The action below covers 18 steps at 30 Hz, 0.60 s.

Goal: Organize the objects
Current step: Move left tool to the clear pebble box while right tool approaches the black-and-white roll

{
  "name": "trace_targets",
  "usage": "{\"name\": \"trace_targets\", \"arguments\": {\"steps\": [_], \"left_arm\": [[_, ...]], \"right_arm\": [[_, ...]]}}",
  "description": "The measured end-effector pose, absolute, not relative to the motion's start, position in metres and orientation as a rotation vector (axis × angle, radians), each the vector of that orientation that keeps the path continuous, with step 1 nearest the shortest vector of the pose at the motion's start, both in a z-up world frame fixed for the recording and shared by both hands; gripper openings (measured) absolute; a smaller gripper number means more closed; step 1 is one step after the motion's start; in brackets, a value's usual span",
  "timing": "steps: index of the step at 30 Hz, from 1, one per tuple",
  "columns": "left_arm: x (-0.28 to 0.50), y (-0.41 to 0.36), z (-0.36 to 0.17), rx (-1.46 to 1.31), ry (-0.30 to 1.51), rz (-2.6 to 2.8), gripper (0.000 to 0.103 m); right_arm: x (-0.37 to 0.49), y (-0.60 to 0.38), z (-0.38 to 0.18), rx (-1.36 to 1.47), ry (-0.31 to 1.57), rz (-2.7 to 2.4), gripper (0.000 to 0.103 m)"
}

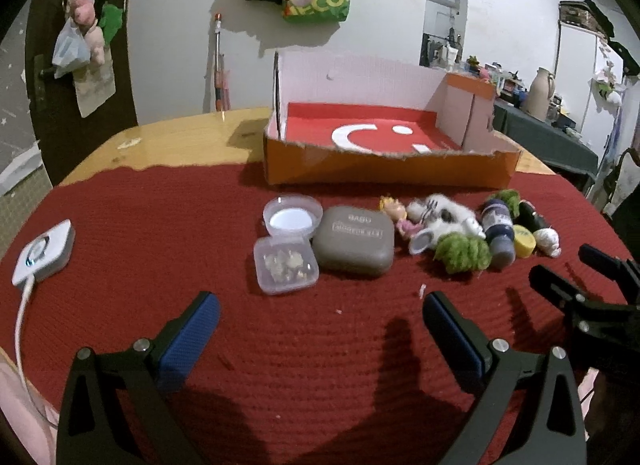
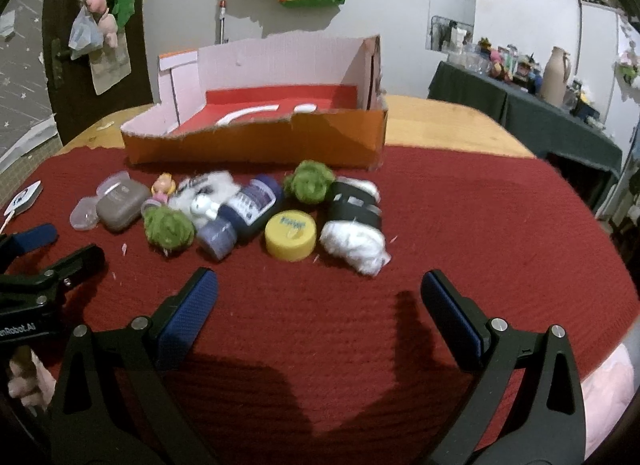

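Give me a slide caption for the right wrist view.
Open right gripper hovers before cluttered toys and a yellow lid, orange box behind.

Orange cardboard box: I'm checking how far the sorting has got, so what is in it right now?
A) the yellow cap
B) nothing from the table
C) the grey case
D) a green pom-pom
B: the orange cardboard box shows only its red floor, while the yellow cap, green pom-pom and grey case lie on the red mat.
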State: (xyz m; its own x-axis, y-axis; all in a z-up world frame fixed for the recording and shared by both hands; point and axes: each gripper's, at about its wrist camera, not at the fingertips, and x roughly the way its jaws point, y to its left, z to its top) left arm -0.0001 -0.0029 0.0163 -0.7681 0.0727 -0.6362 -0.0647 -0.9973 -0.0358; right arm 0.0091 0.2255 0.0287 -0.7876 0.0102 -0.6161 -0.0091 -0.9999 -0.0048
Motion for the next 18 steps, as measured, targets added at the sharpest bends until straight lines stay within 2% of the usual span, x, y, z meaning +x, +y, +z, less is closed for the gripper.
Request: {"name": "trace_targets", "arguments": {"steps": [6,10,18], "left_arm": [[-0.006,-0.008,0.029,-1.042,0.005,2.843,0.103],[-0.015,-0.019,0.033,-1.080,-0.043,2.797,0.103],[-0.029,-0.029,0.038,-1.119,0.044,2.753,0.103]], "right_arm": [[-0.002,0.241,0.041,-1.021,0.036,2.948,0.103],[-0.012,0.249,0.043,-1.039,0.049,2.929,0.103],[-0.034,0.274,0.042,-1.145,0.148,2.880,0.103]]}}
